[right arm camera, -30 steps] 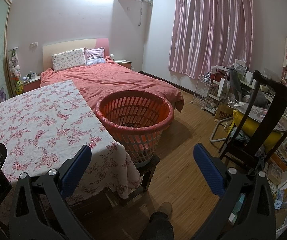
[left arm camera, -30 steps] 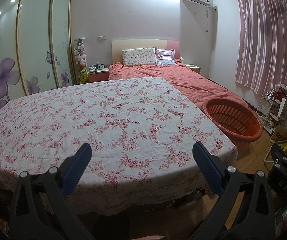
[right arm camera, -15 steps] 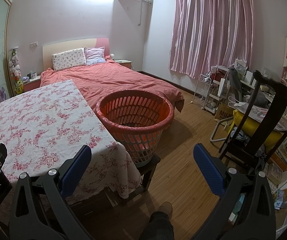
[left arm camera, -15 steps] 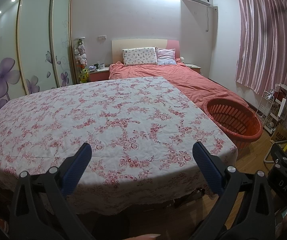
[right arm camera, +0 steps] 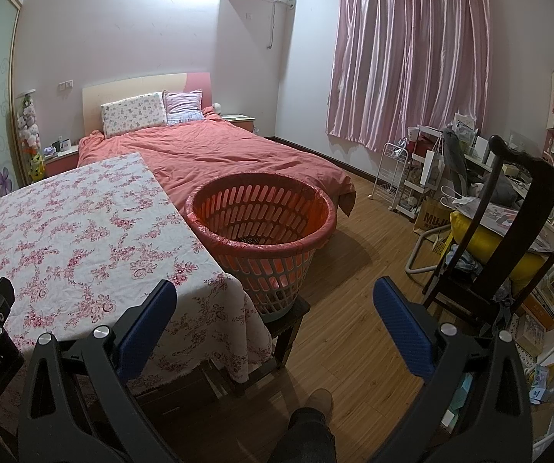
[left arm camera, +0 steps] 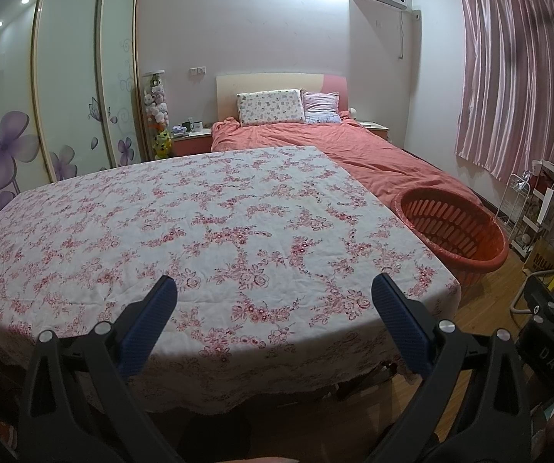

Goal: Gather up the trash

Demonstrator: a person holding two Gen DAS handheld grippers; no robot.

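Bedroom premises: we note a table under a floral tablecloth [left arm camera: 207, 231] in the near field, a bed with a coral cover [right arm camera: 219, 154] behind it, and pink curtains [right arm camera: 404, 54] on the far right wall. We find the red basket [right arm camera: 261, 223], lined with a red bag, raised on a dark stool just beside the table's right edge. Something dark lies at its bottom; we cannot tell what.

We observe no trash on the tablecloth in either view. The left gripper [left arm camera: 275, 301] hovers above the table's near edge, jaws wide apart and holding nothing. The right gripper [right arm camera: 275, 301] is held above the floor near the basket, likewise spread wide and empty.

In our judgement the table portion of the task looks complete, or has not been supplied with litter. Clutter around the dark chair [right arm camera: 508, 231] and the shelving at right may hold items left to collect; we cannot confirm any as trash.
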